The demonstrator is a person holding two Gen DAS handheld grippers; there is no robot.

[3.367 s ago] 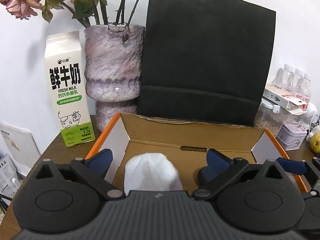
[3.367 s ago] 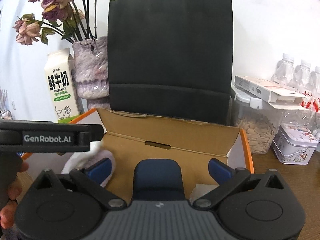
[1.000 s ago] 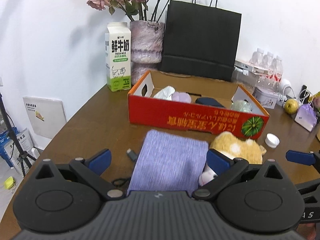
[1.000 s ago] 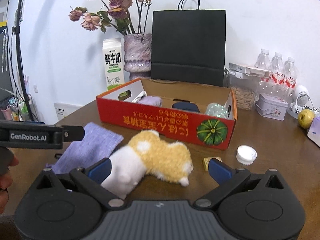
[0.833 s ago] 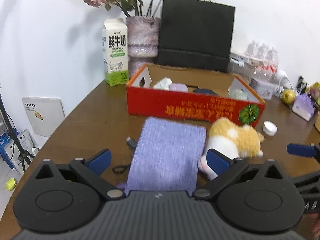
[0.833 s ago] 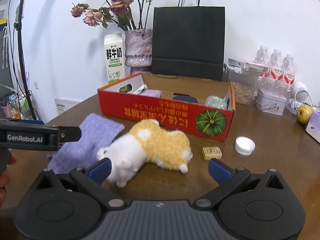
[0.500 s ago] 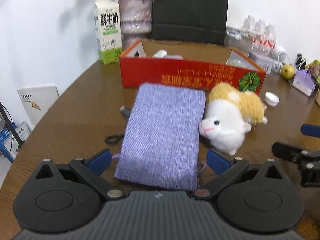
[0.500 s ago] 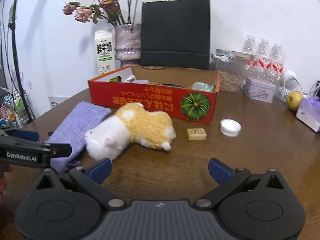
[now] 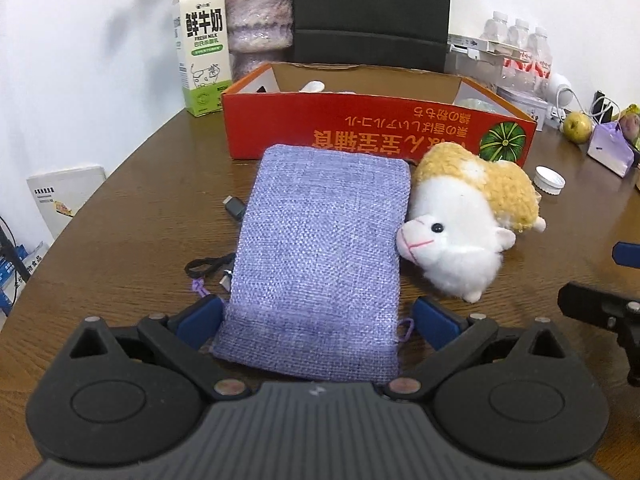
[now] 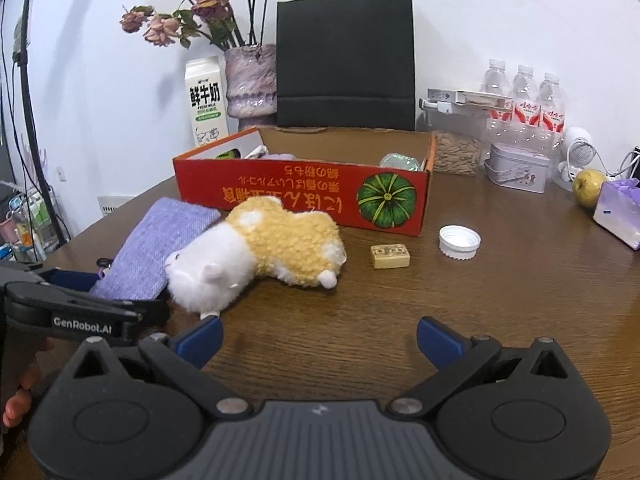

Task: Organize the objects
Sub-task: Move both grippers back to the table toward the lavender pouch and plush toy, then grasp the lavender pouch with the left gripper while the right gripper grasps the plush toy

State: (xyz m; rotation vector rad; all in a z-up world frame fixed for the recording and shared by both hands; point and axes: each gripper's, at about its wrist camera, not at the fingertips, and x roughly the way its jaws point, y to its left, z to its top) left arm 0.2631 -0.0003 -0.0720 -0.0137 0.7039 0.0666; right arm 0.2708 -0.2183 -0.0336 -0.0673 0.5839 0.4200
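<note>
Left tongs (image 9: 316, 318) splayed, straddling purple pouch (image 9: 320, 256); right tongs (image 10: 318, 336) splayed.

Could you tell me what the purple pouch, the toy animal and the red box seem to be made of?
Pouch: coarse woven fabric, the weave shows. Toy animal: fluffy plush, curly yellow and white pile. Red box: printed cardboard, brown inside, likely matte.

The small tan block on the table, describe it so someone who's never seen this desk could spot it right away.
Find the long red cardboard box with a green pumpkin printed on it. On the bare table in front of its pumpkin end lies a small tan block, between the plush toy and the white bottle cap. It is the only rectangular, stamped piece there.
</note>
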